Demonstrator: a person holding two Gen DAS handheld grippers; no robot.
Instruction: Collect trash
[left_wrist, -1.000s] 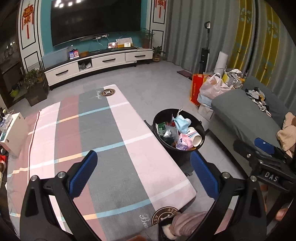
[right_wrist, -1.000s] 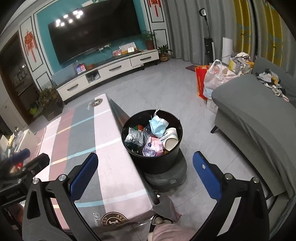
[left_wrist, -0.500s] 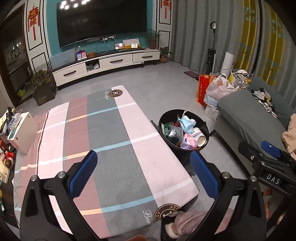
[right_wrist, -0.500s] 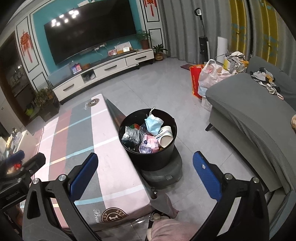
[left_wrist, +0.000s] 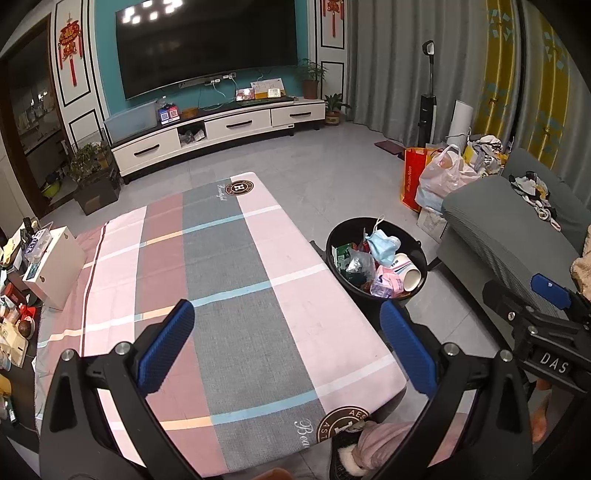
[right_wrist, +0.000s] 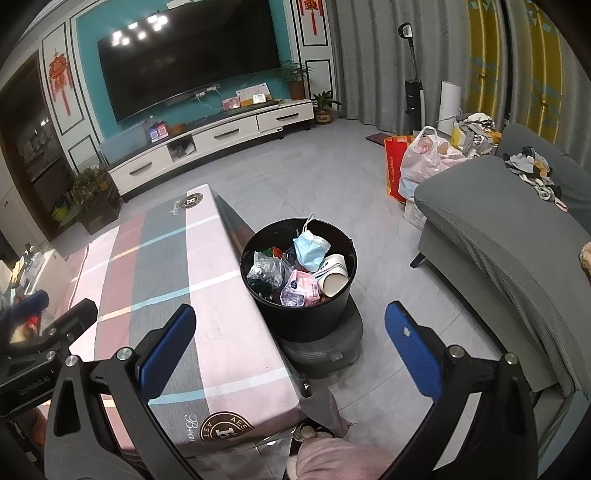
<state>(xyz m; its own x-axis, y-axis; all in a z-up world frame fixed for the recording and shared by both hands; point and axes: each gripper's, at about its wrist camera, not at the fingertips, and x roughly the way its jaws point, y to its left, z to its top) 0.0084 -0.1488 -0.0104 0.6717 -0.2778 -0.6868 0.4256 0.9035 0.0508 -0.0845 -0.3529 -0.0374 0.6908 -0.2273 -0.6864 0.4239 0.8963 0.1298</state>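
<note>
1. You are standing in a living room with a grey tiled floor (right_wrist: 295, 177), at the near end of a low table (left_wrist: 229, 295) covered by a pink-and-grey checked cloth.
2. The trash sits in a black bin (right_wrist: 306, 317) on the floor just beside the table's right edge: a blue face mask (right_wrist: 310, 247) on top, a white paper cup (right_wrist: 334, 278) lying on its side, a pink packet (right_wrist: 301, 291) and a crumpled clear wrapper (right_wrist: 264, 271).
3. Your left gripper (left_wrist: 288, 347) hangs above the cloth with its blue pads spread wide and nothing between them. Your right gripper (right_wrist: 291, 354) is just as wide apart and empty, above the bin and table edge.
4. Only your right view shows the dark round base (right_wrist: 325, 350) under the bin; your left view shows just the bin's (left_wrist: 376, 225) rim and contents.
5. Only your left view shows the clutter and a white box (left_wrist: 55, 266) at the table's far left edge.
6. Beyond lie a grey sofa (right_wrist: 509, 251), bags (right_wrist: 424, 158) and a TV (left_wrist: 207, 44).
7. What lies deeper in the bin is hidden.
</note>
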